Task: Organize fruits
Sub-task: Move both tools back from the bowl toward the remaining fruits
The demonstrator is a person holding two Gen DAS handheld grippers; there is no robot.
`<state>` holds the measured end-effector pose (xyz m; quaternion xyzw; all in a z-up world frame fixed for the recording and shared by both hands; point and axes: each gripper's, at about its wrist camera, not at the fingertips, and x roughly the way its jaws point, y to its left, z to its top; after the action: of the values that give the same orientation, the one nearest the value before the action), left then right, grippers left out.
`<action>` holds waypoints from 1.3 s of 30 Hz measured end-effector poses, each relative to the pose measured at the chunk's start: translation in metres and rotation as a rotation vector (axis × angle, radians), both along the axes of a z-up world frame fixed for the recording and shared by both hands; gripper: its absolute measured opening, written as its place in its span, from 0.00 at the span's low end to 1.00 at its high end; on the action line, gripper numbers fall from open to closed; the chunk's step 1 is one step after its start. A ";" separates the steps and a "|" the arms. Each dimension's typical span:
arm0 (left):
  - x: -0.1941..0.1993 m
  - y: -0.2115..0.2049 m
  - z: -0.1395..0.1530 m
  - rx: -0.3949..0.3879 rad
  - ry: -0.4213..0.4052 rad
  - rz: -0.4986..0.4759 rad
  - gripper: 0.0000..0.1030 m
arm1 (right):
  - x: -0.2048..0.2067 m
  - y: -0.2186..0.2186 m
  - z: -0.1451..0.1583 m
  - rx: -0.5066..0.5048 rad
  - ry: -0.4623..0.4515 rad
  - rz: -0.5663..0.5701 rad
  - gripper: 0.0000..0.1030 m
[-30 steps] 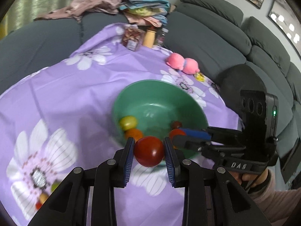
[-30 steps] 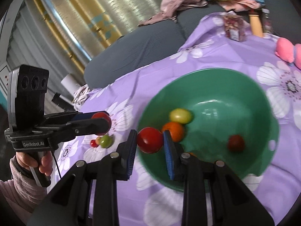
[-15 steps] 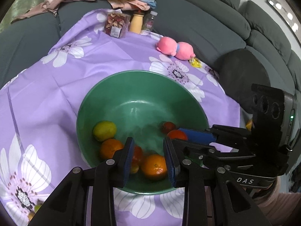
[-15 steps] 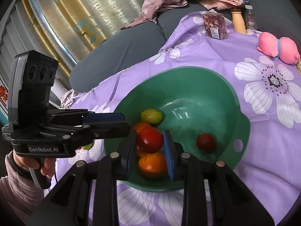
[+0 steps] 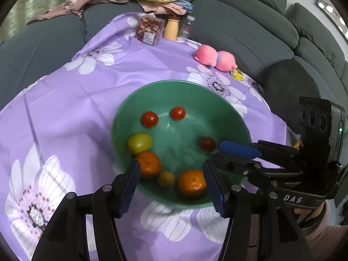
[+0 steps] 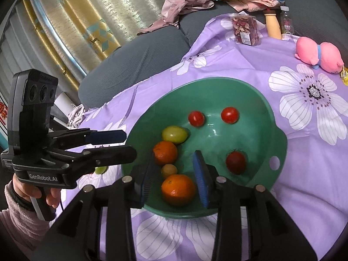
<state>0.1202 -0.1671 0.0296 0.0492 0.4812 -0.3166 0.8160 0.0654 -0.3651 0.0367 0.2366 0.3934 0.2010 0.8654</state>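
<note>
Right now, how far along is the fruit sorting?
Seven fruits sit in the green bowl, including two red tomatoes at its far side. Nothing is in hand: the left gripper and right gripper are both opening, empty, over the bowl. Left: a small green fruit lying on the purple cloth.

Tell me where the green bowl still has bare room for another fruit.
The green bowl is bare in its middle and far right, between the two red tomatoes, the dark red tomato and the rim. The near left is crowded: yellow-green tomato, two oranges and a small yellowish fruit.
</note>
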 end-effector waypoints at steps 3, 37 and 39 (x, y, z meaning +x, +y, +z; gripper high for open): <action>-0.006 0.012 0.001 0.021 -0.014 0.032 0.79 | -0.004 0.001 0.005 0.005 -0.009 -0.004 0.47; -0.092 0.158 -0.011 0.010 0.006 0.349 0.99 | -0.047 0.104 0.052 -0.103 -0.073 0.234 0.83; -0.096 0.164 -0.012 0.007 0.007 0.356 0.99 | -0.048 0.112 0.053 -0.108 -0.070 0.252 0.83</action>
<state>0.0242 -0.0034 0.0175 -0.0351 0.4862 -0.1655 0.8573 0.0171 -0.2534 0.0893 0.1310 0.3998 0.2948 0.8579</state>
